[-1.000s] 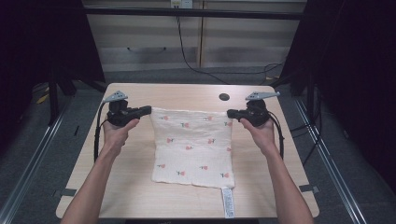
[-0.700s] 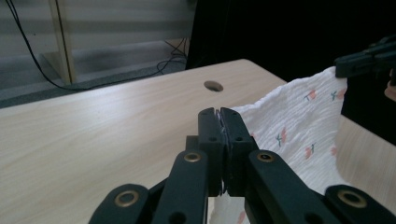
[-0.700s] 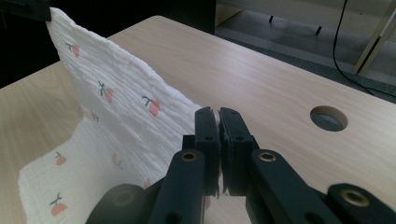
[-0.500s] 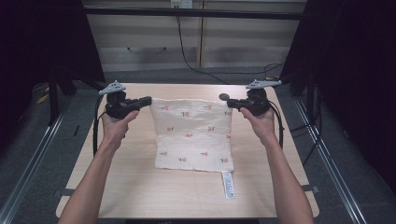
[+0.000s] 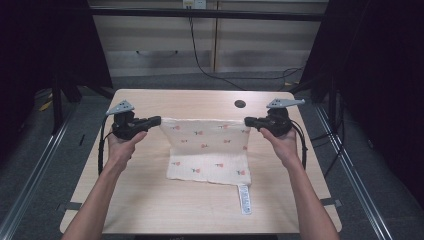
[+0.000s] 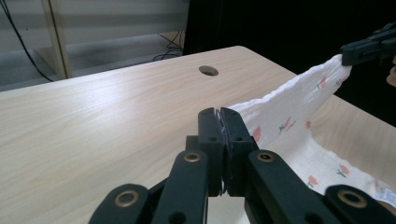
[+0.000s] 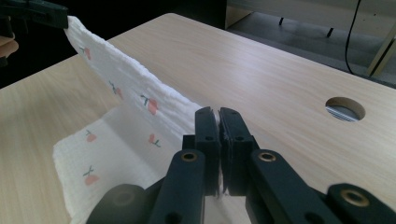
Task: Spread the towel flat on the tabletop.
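Both far corners of the white cloth (image 5: 207, 150) with its small red flower print are held up off the desk (image 5: 200, 210): the left gripper (image 5: 156, 120) has its jaws closed tight on one corner and the right gripper (image 5: 248, 121) has its jaws closed tight on the other, so the far hem runs nearly taut between them while the near part lies flat on the wood, with a white care label (image 5: 244, 192) sticking out at the near edge. In the left gripper view the left gripper (image 6: 218, 112) shows only a thin sliver of cloth (image 6: 299, 107) between its jaws, and the right gripper view shows the same at the right gripper (image 7: 215, 112), with the cloth (image 7: 126, 93) sloping away toward the other hand. The step looks like a fold, the far hem being carried toward the person to meet the near edge. To do it well, I would keep both grippers level and equally far apart, so the hem stays straight without sagging or stretching the weave, and move them at one pace so neither corner leads. The near edge should stay put on the desk; lifting too high could drag it. Lower the hem squarely onto the near edge, corners matched, before easing the jaws apart, since so shallow a bite could slip under a sideways tug
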